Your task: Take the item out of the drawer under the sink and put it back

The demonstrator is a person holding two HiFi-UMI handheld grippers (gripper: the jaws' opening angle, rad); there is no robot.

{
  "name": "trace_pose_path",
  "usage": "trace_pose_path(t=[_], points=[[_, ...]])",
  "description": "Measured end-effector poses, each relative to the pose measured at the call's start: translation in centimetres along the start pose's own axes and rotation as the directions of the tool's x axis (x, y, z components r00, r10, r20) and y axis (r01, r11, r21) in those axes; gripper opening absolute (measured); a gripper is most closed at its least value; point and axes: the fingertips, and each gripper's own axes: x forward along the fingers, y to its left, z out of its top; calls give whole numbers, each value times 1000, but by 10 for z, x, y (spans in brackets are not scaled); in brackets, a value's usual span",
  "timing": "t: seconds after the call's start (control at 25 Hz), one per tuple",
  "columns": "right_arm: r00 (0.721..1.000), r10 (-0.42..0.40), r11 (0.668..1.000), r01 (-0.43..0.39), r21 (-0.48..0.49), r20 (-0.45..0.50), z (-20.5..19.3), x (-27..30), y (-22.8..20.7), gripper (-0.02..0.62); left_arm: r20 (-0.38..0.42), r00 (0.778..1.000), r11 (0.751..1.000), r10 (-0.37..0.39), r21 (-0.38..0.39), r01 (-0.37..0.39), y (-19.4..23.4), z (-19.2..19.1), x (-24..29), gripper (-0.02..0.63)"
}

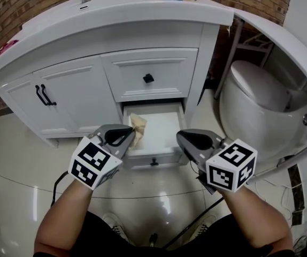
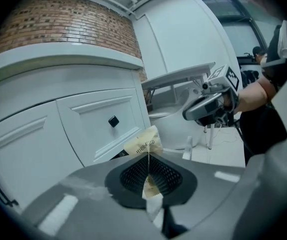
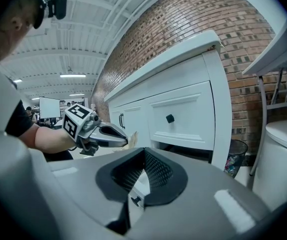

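Note:
The lower drawer (image 1: 163, 126) under the sink stands pulled open, its white front with a small black knob (image 1: 154, 161) toward me. My left gripper (image 1: 128, 135) is shut on a beige printed packet (image 1: 138, 126) and holds it over the drawer's left side. In the left gripper view the packet (image 2: 144, 145) sticks up from the closed jaws of the left gripper (image 2: 148, 160). My right gripper (image 1: 182, 138) hovers at the drawer's right front corner, shut with nothing in it. In the right gripper view the right gripper (image 3: 142, 157) has its tips together.
The white vanity has a closed upper drawer with a black knob (image 1: 148, 78) and cupboard doors with black handles (image 1: 45, 95) to the left. A white toilet (image 1: 260, 103) stands close on the right. Cables (image 1: 191, 232) lie on the glossy floor by my feet.

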Motion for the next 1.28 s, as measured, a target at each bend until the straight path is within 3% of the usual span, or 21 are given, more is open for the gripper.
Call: trace_pose_path(t=[0.08,0.2,0.4,0.52,0.64,0.8,1.08,1.28], points=[[1000,-1,1000,1,1,0,0,-1,-2,8,-47,999,996,8,86,-4,11,-1,16,11],[1000,-12,1000,12,9,6,2,-4,-8,8,-140,990,967,11,255,25,21,-8,49,11],[1000,-22,1000,22,21,-1,0,-1,-18,8,-303,950,905,-82,377,198,12,-37,114,11],[1000,-27,999,27,32,-8,-2,1,-24,8,-426,898,870,-110,396,295,11,-70,147,11],[1000,-15,999,16,44,-26,-6,4,-25,8,-488,863,862,-134,372,345,15,-92,168,12],[999,9,999,-7,44,-48,-10,7,-22,8,-509,839,845,-190,350,404,11,-104,182,12],[998,22,999,-19,49,-59,-14,10,-24,8,-561,805,793,-193,395,465,1,-119,191,19],[998,23,999,-20,46,-58,-13,10,-22,8,-550,811,801,-197,386,457,2,-115,187,31]])
